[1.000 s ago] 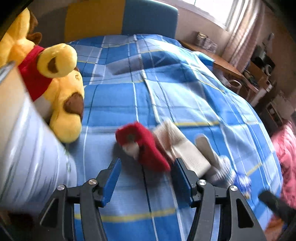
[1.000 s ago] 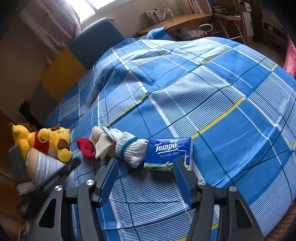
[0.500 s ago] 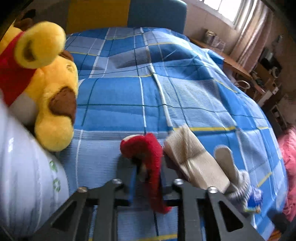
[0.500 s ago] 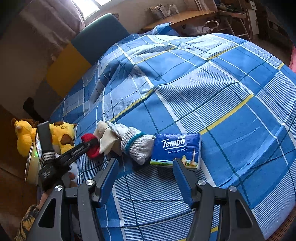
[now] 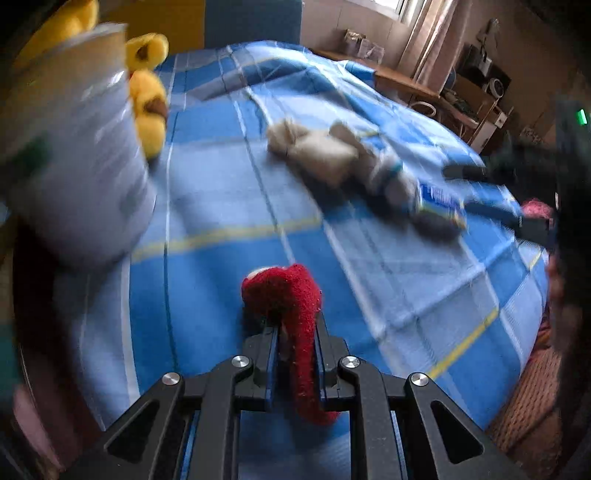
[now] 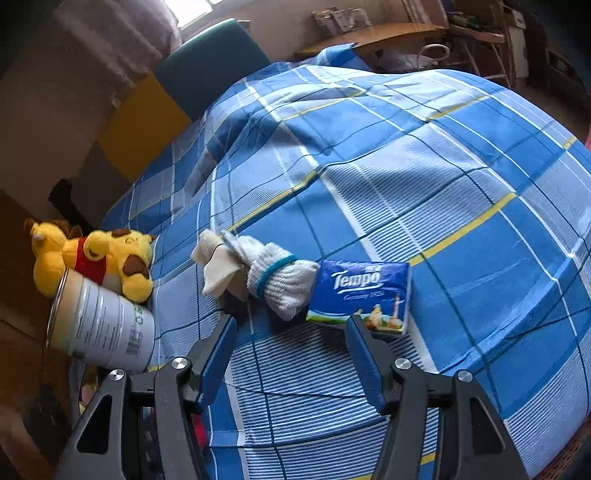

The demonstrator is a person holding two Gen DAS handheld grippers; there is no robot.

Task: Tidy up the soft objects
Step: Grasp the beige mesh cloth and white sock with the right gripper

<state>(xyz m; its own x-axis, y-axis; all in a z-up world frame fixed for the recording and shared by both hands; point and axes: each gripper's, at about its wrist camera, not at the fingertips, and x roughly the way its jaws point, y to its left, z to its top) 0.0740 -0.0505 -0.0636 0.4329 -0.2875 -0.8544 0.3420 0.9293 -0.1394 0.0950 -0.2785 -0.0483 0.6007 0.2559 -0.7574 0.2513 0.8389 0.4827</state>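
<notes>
My left gripper (image 5: 294,332) is shut on a red sock (image 5: 291,295) and holds it above the blue checked bedspread (image 5: 221,192). A beige sock (image 5: 314,151) and a white glove with a blue band (image 5: 388,177) lie further off, beside a blue Tempo tissue pack (image 5: 439,199). In the right wrist view my right gripper (image 6: 290,321) is open and empty, just in front of the white glove (image 6: 284,280), the beige sock (image 6: 218,262) and the Tempo pack (image 6: 365,291). A yellow plush bear (image 6: 96,258) lies at the left.
A white tin can (image 6: 99,325) lies on its side by the plush bear, at the bed's left edge; it also shows blurred in the left wrist view (image 5: 74,155). A desk (image 6: 369,33) and a teal and yellow headboard (image 6: 210,66) stand behind the bed.
My left gripper closed on the red sock and pulled it back and up, away from the beige sock and glove. The right gripper stayed open and shifted slightly closer to the pile.
</notes>
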